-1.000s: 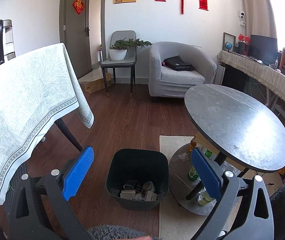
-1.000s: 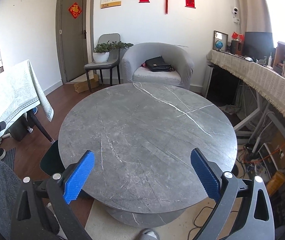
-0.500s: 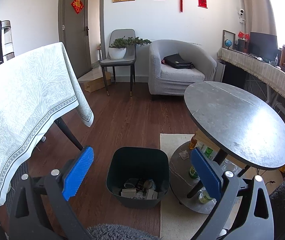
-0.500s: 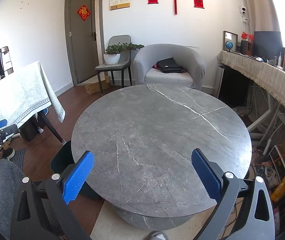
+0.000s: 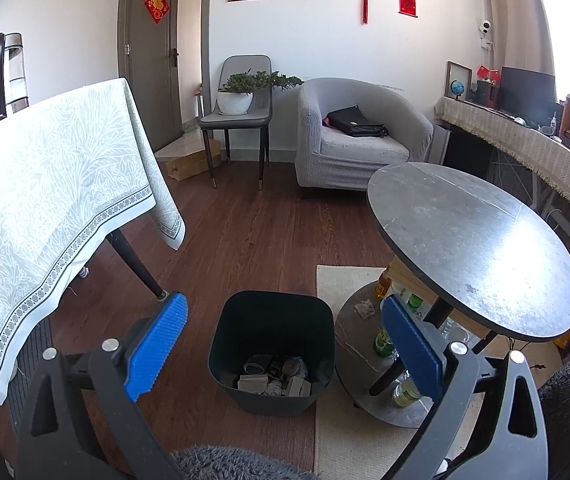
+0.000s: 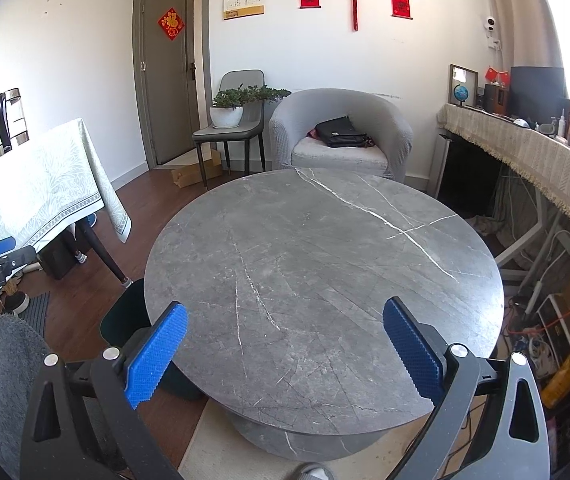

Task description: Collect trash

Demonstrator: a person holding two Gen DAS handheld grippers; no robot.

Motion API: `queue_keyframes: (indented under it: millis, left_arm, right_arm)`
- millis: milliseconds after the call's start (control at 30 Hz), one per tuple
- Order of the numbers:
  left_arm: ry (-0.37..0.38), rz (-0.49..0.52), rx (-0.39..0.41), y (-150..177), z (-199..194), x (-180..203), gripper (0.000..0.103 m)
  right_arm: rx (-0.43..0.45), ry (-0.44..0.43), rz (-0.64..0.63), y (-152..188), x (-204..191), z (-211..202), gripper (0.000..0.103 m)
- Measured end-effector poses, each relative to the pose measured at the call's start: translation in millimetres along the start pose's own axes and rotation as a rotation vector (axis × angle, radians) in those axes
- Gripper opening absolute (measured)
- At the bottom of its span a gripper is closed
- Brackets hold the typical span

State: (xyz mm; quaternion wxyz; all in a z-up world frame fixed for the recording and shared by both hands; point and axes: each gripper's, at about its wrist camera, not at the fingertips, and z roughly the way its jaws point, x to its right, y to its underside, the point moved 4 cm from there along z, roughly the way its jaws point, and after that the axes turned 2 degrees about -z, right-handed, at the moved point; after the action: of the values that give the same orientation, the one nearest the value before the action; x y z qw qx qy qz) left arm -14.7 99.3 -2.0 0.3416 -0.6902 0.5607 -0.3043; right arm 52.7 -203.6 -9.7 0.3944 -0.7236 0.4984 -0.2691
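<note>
Round grey marble table (image 6: 325, 280) filling the right wrist view, top bare. At 6 o'clock in the left wrist view, dark bin (image 5: 273, 348) on the floor beside it, trash (image 5: 273, 374) inside. Left gripper (image 5: 285, 344) spread wide, empty. Right gripper (image 6: 285, 350) likewise wide, gripping nothing.
</note>
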Motion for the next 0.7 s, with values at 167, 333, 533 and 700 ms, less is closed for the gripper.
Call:
queue_keyframes:
  millis: [167, 333, 533, 700]
  left_arm:
    - [-0.002, -0.006, -0.003, 0.5, 0.6, -0.4, 0.100]
    - [-0.002, -0.005, -0.003, 0.5, 0.7, -0.8, 0.100]
    - [-0.001, -0.005, -0.002, 0.5, 0.7, -0.9, 0.100]
    - [-0.001, -0.006, -0.002, 0.6, 0.7, -0.7, 0.100]
  right_arm:
    - [0.000, 0.001, 0.001, 0.1, 0.1, 0.1, 0.099]
    - [-0.001, 0.002, -0.001, 0.2, -0.5, 0.0, 0.099]
    - [-0.008, 0.006, -0.020, 0.5, -0.9, 0.8, 0.099]
    - [-0.009, 0.006, -0.023, 0.8, 0.0, 1.1, 0.099]
